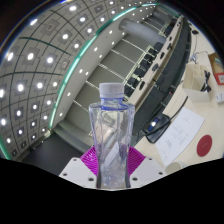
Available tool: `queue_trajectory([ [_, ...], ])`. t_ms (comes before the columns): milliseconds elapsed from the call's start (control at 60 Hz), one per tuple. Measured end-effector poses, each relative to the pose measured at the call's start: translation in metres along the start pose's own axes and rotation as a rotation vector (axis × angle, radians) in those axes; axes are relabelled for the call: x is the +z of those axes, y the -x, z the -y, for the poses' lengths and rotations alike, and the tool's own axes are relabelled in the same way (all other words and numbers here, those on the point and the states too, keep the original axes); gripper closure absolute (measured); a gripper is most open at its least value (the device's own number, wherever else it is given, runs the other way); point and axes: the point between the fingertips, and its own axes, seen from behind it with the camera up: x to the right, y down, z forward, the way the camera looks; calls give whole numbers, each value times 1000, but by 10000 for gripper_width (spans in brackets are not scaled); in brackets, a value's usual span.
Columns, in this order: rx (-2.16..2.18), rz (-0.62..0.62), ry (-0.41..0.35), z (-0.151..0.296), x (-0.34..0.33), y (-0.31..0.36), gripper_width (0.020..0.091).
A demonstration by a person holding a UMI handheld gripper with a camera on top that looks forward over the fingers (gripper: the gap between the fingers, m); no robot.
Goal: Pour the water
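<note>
Clear plastic water bottle (110,140), cap on, stands between the fingers, long axis upright | gripper (112,170): purple pads (93,160) hug both sides, looks clamped on bottle | raised off any surface, ceiling lights beyond | right: white desk (185,125), no receiving vessel in view

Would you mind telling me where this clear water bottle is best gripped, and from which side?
Grip the bottle low on its straight, ridged body, well under the narrow neck and cap, coming in level from the side. It already stands between the fingers with the pink pads flanking its lower body, which looks the steadiest hold for tipping it.
</note>
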Motion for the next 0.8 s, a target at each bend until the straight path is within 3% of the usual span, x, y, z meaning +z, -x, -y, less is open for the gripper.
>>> queue_trajectory([
  [167, -483, -105, -57, 80, -25, -20, 779],
  [300, -813, -183, -58, 108, -37, -62, 781],
  [600, -950, -269, 144, 51, -28, -223, 780],
  [800, -941, -270, 210, 21, -26, -275, 773],
])
